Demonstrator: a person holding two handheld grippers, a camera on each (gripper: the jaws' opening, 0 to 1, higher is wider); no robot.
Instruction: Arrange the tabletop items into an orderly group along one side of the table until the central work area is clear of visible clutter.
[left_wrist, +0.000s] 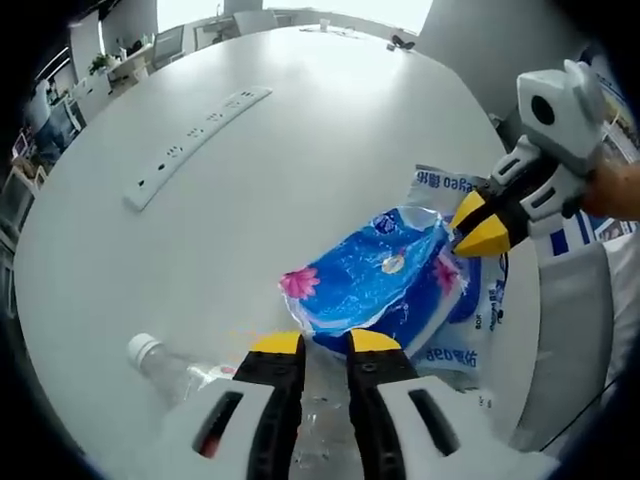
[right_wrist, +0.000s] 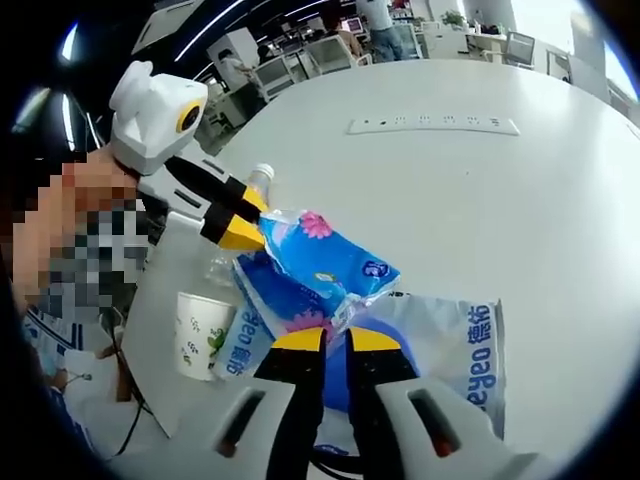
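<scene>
Both grippers, left (left_wrist: 325, 343) and right (right_wrist: 336, 339), clench one blue floral plastic tissue pack (left_wrist: 375, 280) at the white table's (left_wrist: 300, 130) edge, beside one clear plastic bottle (left_wrist: 165, 362), one paper cup (right_wrist: 200, 333), one power strip (left_wrist: 195, 145).

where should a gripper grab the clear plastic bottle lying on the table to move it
Grip the clear plastic bottle across its body just below the white cap, jaws straddling its width. It lies on its side on the table with the cap end bare, while its other end sits under the left gripper beside the blue tissue pack, so coming from above at the cap end looks easiest.
</scene>
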